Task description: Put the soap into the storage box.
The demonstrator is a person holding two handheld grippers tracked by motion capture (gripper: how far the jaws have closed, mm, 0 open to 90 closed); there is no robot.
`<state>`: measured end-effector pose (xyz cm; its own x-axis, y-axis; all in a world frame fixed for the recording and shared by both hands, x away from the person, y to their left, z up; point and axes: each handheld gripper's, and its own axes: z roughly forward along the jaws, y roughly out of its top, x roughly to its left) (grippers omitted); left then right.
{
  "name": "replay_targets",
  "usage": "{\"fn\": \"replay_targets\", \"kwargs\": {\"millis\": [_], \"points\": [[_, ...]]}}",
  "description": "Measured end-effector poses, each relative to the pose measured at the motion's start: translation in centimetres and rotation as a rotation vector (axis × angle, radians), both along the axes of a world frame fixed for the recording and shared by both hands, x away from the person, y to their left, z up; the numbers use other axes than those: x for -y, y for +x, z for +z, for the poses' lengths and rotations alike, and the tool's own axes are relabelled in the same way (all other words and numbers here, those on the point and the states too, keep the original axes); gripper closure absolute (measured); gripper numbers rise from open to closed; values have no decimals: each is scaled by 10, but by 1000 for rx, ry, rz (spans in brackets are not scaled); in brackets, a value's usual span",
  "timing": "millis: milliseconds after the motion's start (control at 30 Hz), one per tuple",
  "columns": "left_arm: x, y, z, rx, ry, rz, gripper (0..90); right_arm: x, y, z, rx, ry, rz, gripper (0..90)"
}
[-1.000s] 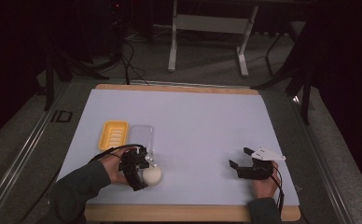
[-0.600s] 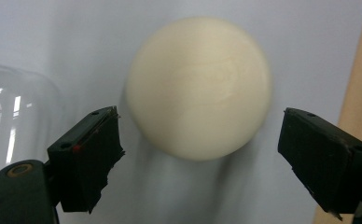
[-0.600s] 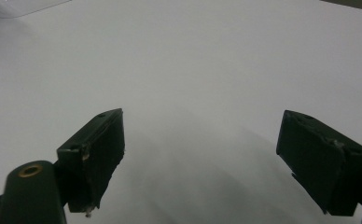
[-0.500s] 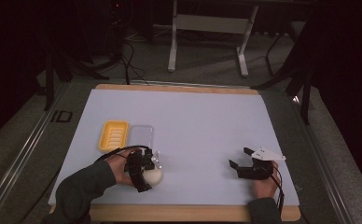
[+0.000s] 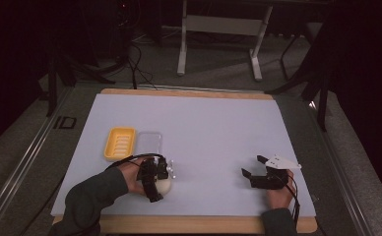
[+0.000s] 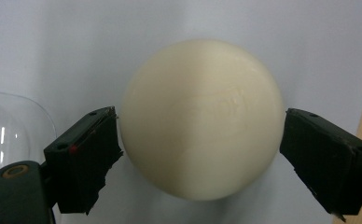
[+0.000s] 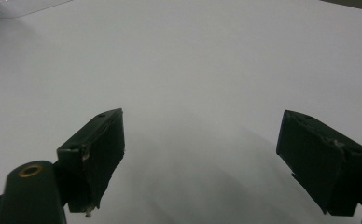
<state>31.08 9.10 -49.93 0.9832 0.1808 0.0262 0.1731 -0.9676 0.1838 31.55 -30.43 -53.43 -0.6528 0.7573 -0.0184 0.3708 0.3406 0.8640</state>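
White-covered table (image 5: 204,128), dark room behind. High view: left tool (image 5: 155,178) near front-left edge, round cream soap (image 5: 163,186) at its tip; yellow tray (image 5: 119,143) and clear lid (image 5: 150,142) just behind; right tool (image 5: 258,173) near front-right corner. Left tool view: jaws just opened, released, soap (image 6: 201,119) between, slight gaps. Right tool view: spread wide, nothing between.

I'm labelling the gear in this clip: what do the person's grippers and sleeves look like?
Both grippers, left gripper and right gripper, are black with blocky two-jaw ends. The right one carries a pale three-cornered plate. A black cable loops from the left one. Both sleeves are dark.
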Motion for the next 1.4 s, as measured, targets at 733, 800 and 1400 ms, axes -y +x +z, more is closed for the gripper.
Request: {"fn": "replay_targets", "kwargs": {"millis": [733,800,1400], "points": [[13,2,-4,-1,76,-38,213,0,0,0,-2,-1,1,149],[14,2,-4,2,82,-44,212,0,0,0,-2,-1,2,149],[19,7,-5,-37,110,-32,230,0,0,0,-3,-2,2,149]]}}
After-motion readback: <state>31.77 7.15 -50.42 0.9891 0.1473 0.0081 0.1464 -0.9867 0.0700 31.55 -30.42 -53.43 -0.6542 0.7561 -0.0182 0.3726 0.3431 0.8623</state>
